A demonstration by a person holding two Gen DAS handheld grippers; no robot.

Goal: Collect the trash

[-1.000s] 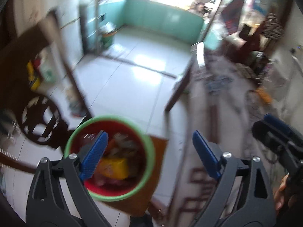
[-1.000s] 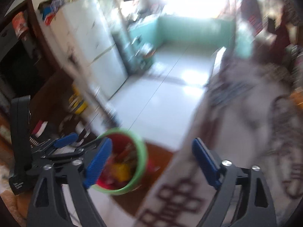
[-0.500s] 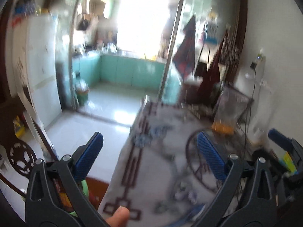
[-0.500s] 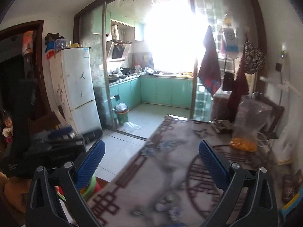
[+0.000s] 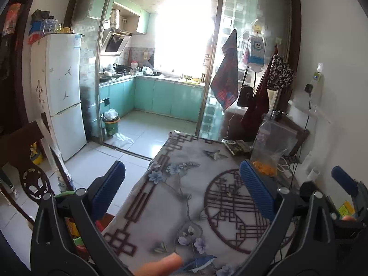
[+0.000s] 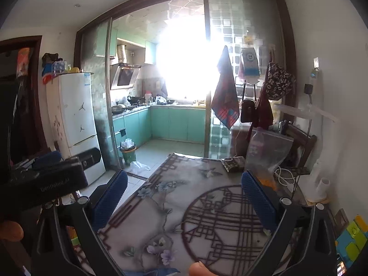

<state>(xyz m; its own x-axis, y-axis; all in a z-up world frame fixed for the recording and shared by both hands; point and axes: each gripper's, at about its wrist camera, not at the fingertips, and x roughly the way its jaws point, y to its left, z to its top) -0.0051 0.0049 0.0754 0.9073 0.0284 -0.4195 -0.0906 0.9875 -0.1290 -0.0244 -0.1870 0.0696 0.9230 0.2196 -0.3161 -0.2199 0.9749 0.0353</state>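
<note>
Trash: dark wrapper (image 5: 238, 146) at 12 o'clock on table (image 5: 184, 197). Left claw (image 5: 184, 191), right claw (image 6: 186, 197) wide open, empty; approach low, centre it.

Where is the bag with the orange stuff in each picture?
Left wrist: the clear bag stands right of centre on the table, just above the left gripper's right finger.
Right wrist: the clear bag stands right of centre, above the right gripper's right finger.
Shared landmark: the white fridge at left.
</note>
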